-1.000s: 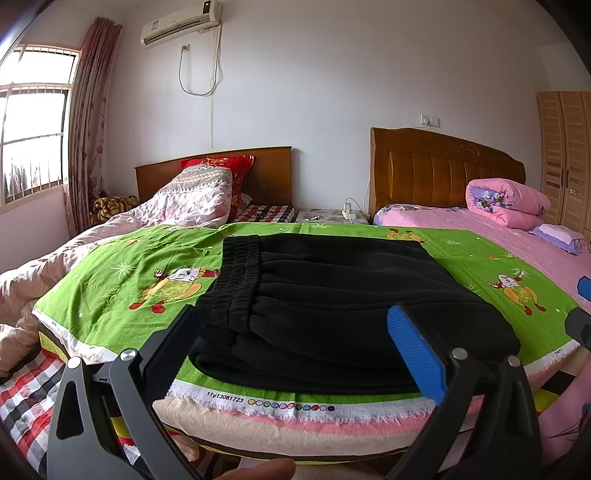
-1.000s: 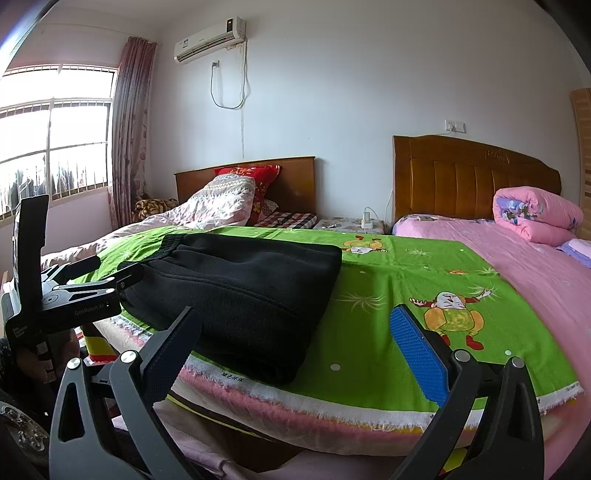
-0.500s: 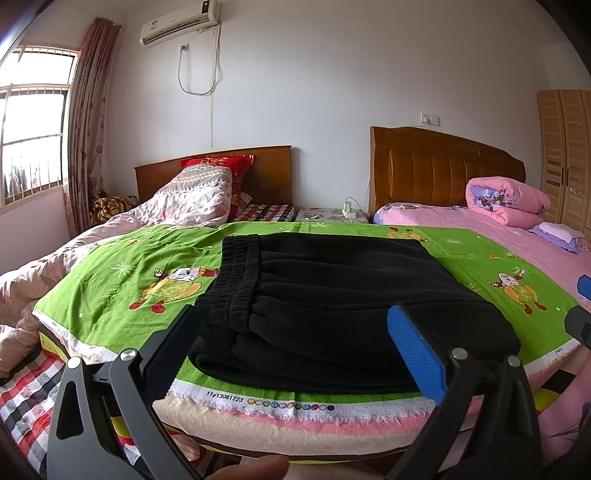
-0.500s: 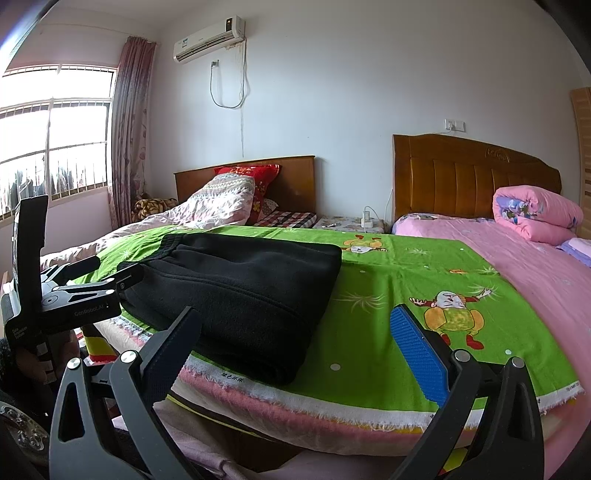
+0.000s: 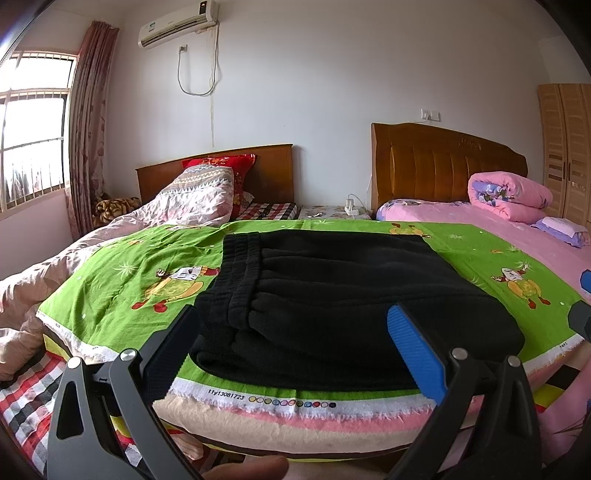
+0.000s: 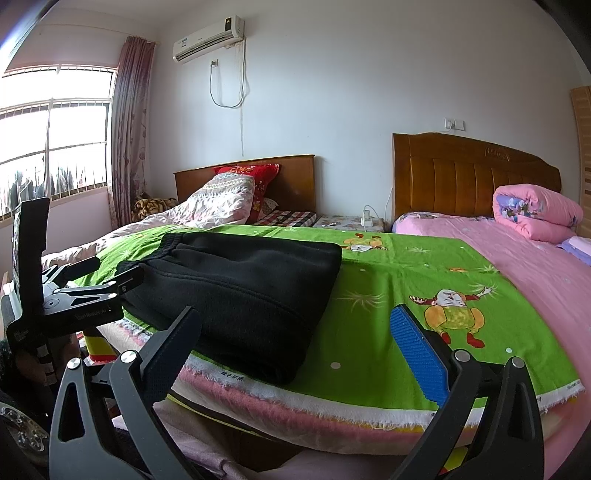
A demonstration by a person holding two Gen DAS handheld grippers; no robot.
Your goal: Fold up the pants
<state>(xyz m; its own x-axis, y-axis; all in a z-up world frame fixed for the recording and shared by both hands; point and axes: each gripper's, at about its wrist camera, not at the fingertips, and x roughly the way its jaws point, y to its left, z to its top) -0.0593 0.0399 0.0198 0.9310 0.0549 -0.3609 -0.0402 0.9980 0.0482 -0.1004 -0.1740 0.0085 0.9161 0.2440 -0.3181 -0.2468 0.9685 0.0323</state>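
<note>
Plainly, one folded pants (image 5: 332,295) bundle, two wide-spread grippers, two beds.

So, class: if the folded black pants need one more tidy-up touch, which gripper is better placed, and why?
Probably the left gripper: open, it faces the black pants squarely at the bed's near edge. The right gripper, also open, points mostly at bare green sheet, with the pants off to its left.

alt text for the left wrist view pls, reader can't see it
Folded black pants lie on a green cartoon-print sheet at the near edge of a bed, waistband to the left. The open left gripper hovers in front, holding nothing. Behind: two wooden headboards, a rolled pink quilt, a wall air conditioner.
</note>
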